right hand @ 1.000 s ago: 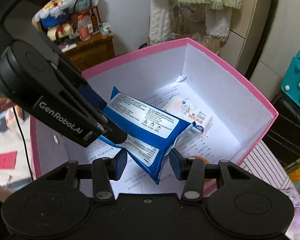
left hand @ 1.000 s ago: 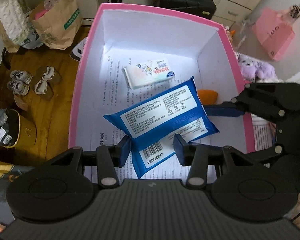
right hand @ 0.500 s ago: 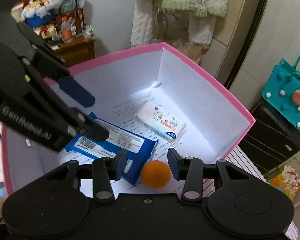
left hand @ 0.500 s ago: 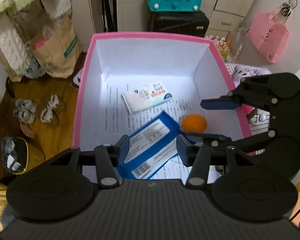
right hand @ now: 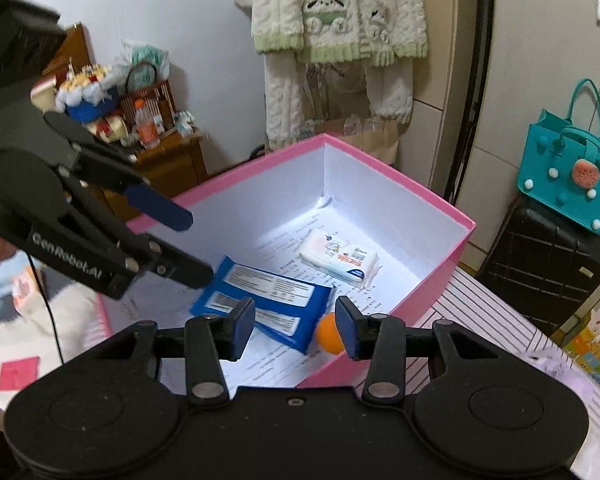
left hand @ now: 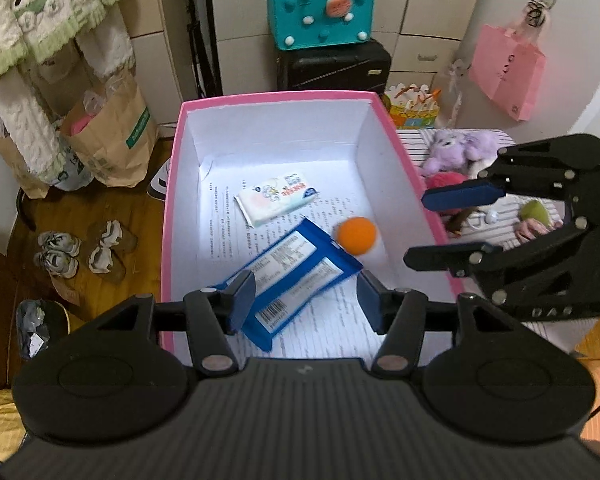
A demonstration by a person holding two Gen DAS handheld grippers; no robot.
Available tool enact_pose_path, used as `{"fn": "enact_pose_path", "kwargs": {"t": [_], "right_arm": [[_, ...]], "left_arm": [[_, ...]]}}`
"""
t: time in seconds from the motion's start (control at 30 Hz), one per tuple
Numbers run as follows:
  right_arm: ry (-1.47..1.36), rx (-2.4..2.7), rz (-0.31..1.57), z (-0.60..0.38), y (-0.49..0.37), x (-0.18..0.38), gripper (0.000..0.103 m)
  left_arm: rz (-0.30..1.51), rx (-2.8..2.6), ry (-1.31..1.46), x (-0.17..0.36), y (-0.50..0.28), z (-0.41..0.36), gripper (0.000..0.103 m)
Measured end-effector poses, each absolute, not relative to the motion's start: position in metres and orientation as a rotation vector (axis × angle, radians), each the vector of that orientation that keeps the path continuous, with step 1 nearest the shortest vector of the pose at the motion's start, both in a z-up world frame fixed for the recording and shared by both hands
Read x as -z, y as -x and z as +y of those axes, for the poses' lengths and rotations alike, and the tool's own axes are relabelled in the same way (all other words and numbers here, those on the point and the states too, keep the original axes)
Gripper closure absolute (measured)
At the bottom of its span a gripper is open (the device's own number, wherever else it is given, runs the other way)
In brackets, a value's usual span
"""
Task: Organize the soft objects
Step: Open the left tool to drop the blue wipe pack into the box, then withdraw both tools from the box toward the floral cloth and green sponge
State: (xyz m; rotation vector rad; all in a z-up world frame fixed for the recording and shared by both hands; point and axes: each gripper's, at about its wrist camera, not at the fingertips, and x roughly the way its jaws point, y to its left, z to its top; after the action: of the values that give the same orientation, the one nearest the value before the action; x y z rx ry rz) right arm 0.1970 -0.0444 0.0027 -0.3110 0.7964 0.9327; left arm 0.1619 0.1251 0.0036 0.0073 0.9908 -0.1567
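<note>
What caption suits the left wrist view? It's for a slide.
Both grippers, left and right, empty above a pink box holding a blue pack, white pack and orange ball.

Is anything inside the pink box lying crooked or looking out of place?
Nothing is spilled or damaged. The blue wipes pack lies diagonally on the printed paper in the pink box, not square to the walls, and one corner touches the orange ball. The small white tissue pack is slightly turned too.
</note>
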Motion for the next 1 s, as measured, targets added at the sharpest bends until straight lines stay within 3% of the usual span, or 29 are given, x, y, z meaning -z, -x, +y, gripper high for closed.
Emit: {"fn": "enact_pose_path", "kwargs": {"t": [0.57, 1.0], "right_arm": [[0.296, -0.937, 0.682, -0.092, -0.11, -0.066, 0.052], [0.309, -0.859, 0.678, -0.144, -0.069, -0.076, 0.051]], "left_arm": [[0.857, 0.223, -0.14, -0.061, -0.063, 0.085, 0.031], [0.856, 0.277, -0.215, -0.059, -0.032, 0.055, 0.023]]}}
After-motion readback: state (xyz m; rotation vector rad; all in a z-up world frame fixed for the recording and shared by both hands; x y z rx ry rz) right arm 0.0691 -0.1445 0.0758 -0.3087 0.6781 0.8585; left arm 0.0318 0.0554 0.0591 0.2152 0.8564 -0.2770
